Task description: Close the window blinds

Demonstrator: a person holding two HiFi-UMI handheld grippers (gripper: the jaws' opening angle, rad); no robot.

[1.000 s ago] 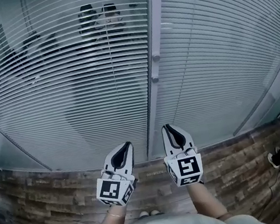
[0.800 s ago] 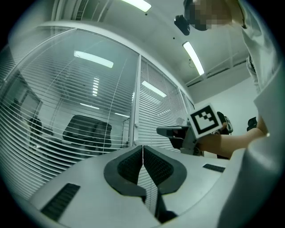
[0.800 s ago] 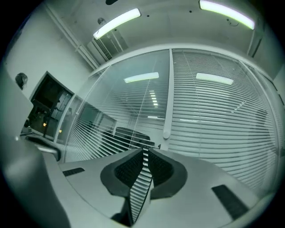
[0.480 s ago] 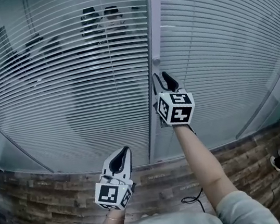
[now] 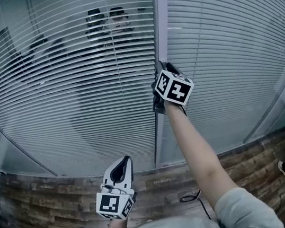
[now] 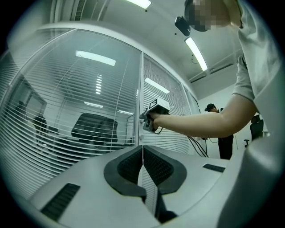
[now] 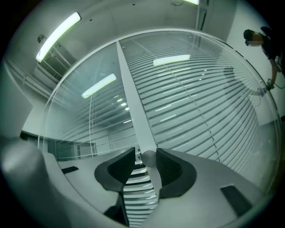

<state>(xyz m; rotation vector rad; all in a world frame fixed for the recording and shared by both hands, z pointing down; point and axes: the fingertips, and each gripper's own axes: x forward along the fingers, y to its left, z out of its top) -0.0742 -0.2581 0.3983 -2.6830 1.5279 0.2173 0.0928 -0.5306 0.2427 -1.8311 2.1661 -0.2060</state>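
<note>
Blinds (image 5: 75,94) remain open; my right gripper (image 5: 160,70), newly raised, spreads its jaws around the tilt knob (image 7: 149,158), ready to clamp; left gripper (image 5: 124,162) jaws meet.

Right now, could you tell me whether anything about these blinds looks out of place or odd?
Nothing looks damaged or askew. The left blind stands open, showing chairs behind, while the right blind looks shut.
</note>
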